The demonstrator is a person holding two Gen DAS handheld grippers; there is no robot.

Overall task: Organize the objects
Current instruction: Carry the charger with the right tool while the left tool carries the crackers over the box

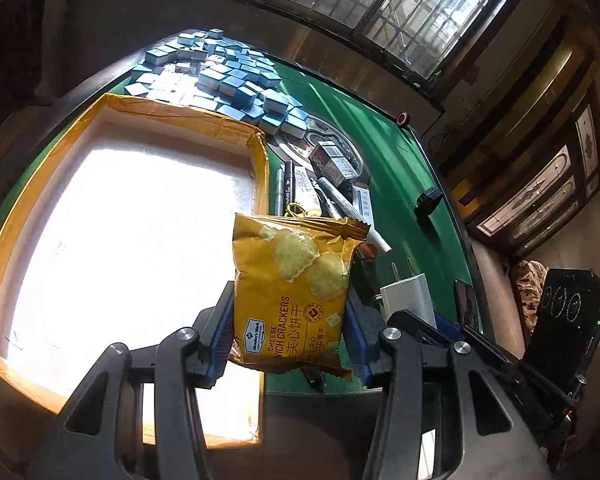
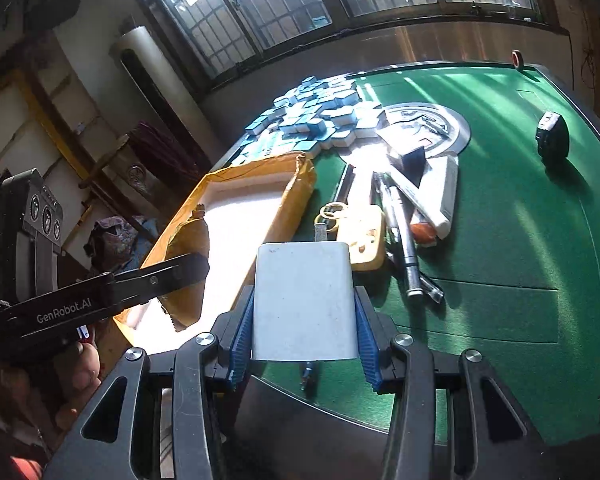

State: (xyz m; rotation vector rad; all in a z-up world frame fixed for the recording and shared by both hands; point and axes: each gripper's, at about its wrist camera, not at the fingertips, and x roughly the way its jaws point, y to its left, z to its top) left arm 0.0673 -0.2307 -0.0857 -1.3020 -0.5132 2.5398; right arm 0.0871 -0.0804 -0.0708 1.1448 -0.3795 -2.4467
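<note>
My left gripper (image 1: 290, 320) is shut on a yellow packet of cheese sandwich crackers (image 1: 296, 280), held up at the right edge of an open cardboard box (image 1: 120, 112) with a white, sunlit bottom. My right gripper (image 2: 304, 320) is shut on a white wall charger (image 2: 305, 300), prongs pointing away, above the green table (image 2: 500, 240). In the left wrist view the charger (image 1: 408, 296) shows to the right of the packet. The right wrist view has the left gripper's black body (image 2: 100, 296) and the packet (image 2: 190, 256) at the box (image 2: 252, 184).
A heap of blue and white mahjong tiles (image 1: 228, 76) lies beyond the box. Pens, markers and small boxes (image 2: 404, 208) are scattered mid-table with a wooden piece (image 2: 364, 240) and rubber bands. A black object (image 2: 553, 134) sits far right; a tape roll (image 2: 517, 57) is at the far edge.
</note>
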